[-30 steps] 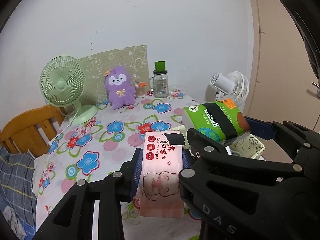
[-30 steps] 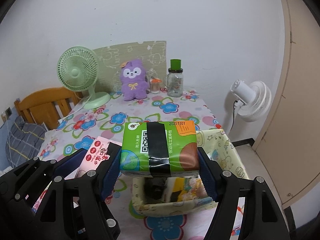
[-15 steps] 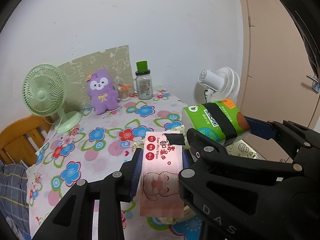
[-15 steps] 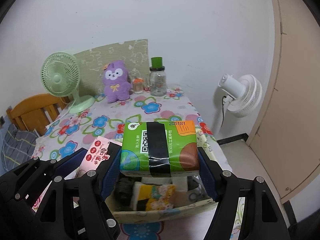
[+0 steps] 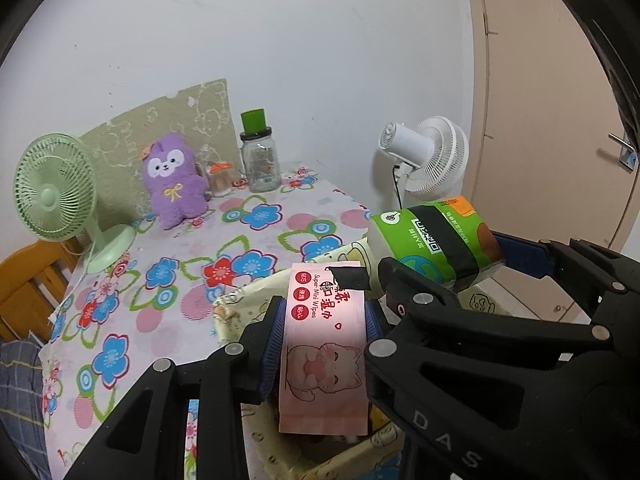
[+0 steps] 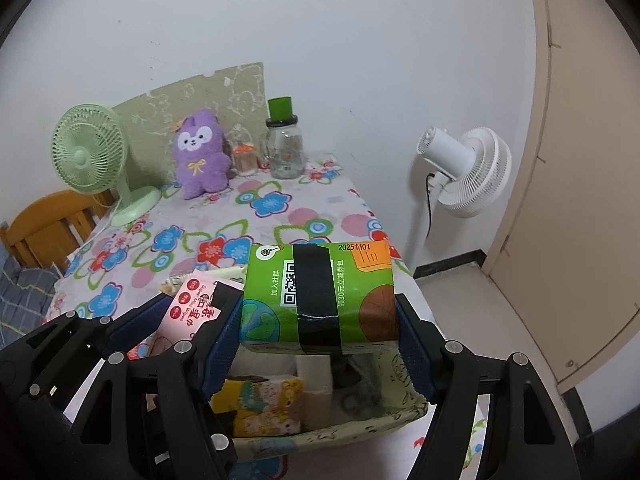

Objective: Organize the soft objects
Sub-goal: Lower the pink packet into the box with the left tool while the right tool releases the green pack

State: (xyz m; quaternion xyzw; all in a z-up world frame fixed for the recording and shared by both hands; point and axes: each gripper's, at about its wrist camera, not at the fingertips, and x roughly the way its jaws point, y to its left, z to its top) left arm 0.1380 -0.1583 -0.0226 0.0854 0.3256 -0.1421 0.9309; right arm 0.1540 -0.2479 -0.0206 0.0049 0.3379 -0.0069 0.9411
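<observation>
L gripper (image 5: 325, 336) clamps pink wipes pack (image 5: 324, 344) | R gripper (image 6: 318, 320) clamps green tissue pack (image 6: 320, 296), black-taped

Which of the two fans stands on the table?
The green fan, at the table's back left beside the purple plush; the white fan stands off the table's right edge.

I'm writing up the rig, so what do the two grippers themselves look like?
Both the left gripper and right gripper are matte black, angular linkage frames with silver rivets. Their fingers carry ribbed blue pads. "DAS" lettering is embossed on the left one. No cables or sleeves show.
</observation>
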